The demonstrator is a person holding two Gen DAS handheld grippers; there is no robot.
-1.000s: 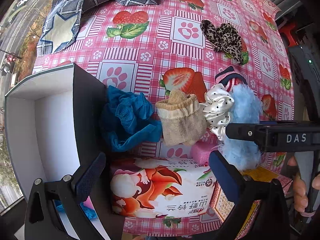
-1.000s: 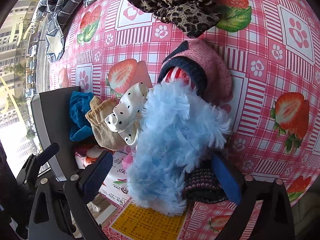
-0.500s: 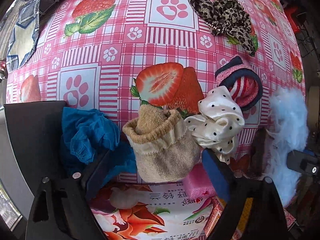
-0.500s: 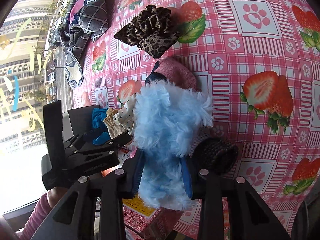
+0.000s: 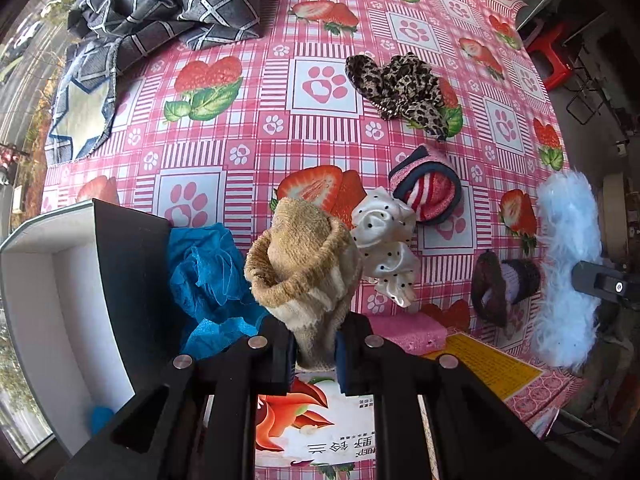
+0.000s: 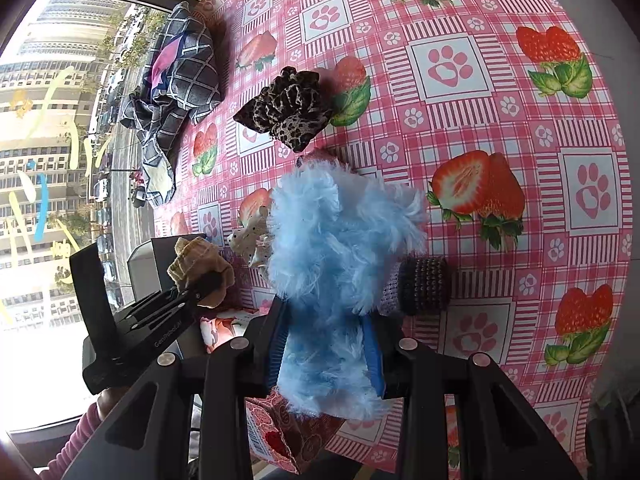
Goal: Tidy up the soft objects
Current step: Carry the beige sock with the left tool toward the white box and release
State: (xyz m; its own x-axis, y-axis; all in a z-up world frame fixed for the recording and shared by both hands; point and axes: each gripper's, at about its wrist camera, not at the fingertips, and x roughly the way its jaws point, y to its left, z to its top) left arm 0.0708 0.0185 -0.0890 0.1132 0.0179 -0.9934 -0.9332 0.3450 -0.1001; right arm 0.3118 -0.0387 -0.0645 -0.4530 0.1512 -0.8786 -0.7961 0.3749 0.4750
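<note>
Pink checked oilcloth printed with strawberries and paw prints point(image 5: 256, 80) covers the table under my two tools. My left gripper point(image 5: 315, 360) is clamped on the lower end of a beige knitted sock point(image 5: 308, 264), pointing straight down with the sock's open cuff bulging above the pads. Just left of it lies a crumpled blue cloth point(image 5: 208, 280) against a black box with a white inside point(image 5: 128, 280); just right sits a white satin scrunchie with black dots point(image 5: 384, 240), and beyond that a rolled pink, red and navy striped sock point(image 5: 428, 196). My right gripper point(image 6: 326, 344) is closed on a fluffy light-blue piece point(image 6: 340, 248), held up off the table. Beside it lies a dark knitted roll point(image 6: 426, 284). Farther off rest a leopard-print scrunchie point(image 5: 400, 88) and a heap of grey checked fabric point(image 5: 172, 8). Below my left gripper is a flowered tissue pack point(image 5: 312, 428).
</note>
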